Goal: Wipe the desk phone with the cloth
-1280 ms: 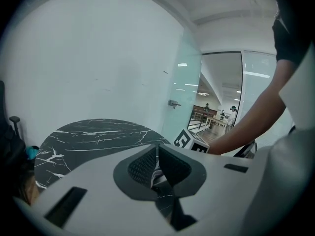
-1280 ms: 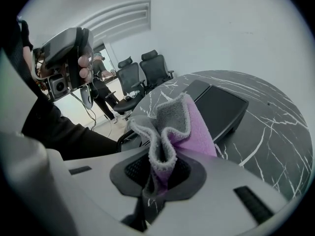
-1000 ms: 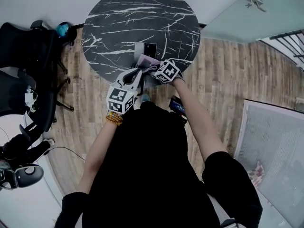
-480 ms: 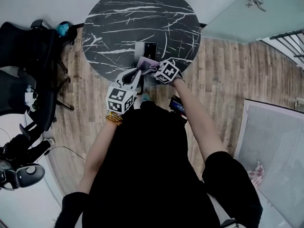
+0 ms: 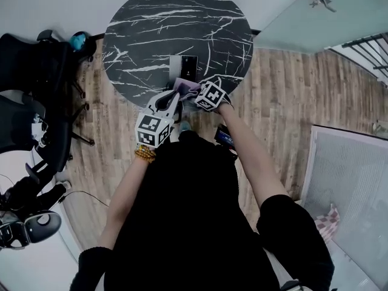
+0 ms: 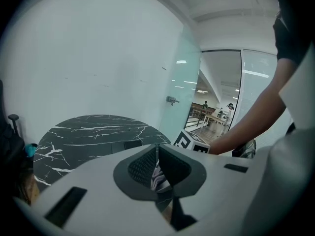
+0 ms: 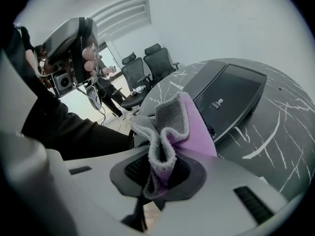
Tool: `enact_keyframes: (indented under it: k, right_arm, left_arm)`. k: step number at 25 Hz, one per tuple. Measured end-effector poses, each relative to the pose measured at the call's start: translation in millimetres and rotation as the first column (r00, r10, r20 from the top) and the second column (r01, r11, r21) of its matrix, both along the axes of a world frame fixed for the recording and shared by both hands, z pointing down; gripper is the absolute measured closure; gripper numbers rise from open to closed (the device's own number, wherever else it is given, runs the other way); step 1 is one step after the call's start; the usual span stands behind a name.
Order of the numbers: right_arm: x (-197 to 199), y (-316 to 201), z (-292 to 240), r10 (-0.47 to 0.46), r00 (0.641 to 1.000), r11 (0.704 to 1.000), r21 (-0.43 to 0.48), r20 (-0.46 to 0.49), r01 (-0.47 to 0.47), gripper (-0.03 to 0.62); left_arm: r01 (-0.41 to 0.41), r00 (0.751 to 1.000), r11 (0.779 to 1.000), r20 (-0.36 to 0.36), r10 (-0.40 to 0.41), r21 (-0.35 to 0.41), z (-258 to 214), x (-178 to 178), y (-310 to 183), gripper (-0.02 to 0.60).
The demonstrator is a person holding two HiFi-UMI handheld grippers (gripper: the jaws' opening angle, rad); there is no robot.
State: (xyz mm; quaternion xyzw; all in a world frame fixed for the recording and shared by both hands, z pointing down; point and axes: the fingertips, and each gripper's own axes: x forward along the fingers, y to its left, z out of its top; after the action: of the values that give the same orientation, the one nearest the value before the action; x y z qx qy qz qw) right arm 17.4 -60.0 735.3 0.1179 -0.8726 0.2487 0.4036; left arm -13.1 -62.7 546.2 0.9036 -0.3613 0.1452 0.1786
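1. A person in black stood at the 6 o'clock edge of a round black marble table, holding tongs in each hand.
2. The desk phone lay flat on the table, near that 6 o'clock edge. It was grey with a dark screen.
3. The cloth was purple on one side and grey on the other. It was bunched up just at the 6 o'clock side of the phone, close to it. I could not tell if it touched the phone.
4. The right gripper came at the cloth from about 4 o'clock. In the right gripper view, its jaws were pinched tight on the cloth, which stuck up out of the right gripper in soft folds. The phone lay past the cloth at about 2 o'clock.
5. The left gripper came at the cloth from about 7 o'clock. In the left gripper view, the jaws of the left gripper were pressed close, with a thin strip of cloth showing between them.
6. Black office chairs stood at the table's 9 o'clock side.
7. A wooden floor spread out at 3 o'clock, and a glass wall stood at about 2 o'clock.
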Motion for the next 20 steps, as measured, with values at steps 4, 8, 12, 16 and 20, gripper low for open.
enact_keyframes:
  k: [4,8,12,16,20]
  right_arm:
    - [2.9,3.8,3.4,-0.019,1.0,1.0,0.001,-0.006,0.019,0.54]
    - [2.5,22.7,1.6,-0.124,0.992,0.992,-0.013,-0.006,0.123,0.54]
    - [2.7,25.2,-25.5,-0.152,0.983,0.985,-0.061,0.108,0.159,0.539]
    - [17.5,-25.4,-91.4,-0.087,0.98,0.993,0.092,0.179,0.072,0.539]
    - [21.6,-76.4,-175.8,0.037,0.959,0.924,0.355,0.281,-0.14,0.539]
  left_arm:
    - [-0.01,1.0,1.0,-0.001,0.01,-0.002,-0.2,4.8,0.9,0.555]
    - [-0.002,1.0,1.0,-0.007,0.002,0.004,0.4,3.0,-1.4,0.555]
    - [0.026,1.0,1.0,-0.018,-0.026,0.012,-4.9,-1.2,-11.5,0.555]
    - [0.045,0.999,0.998,-0.033,-0.043,0.052,-19.1,-2.6,-23.1,0.555]
    - [0.077,0.996,0.989,-0.045,-0.072,0.129,-41.2,-4.3,-35.1,0.555]
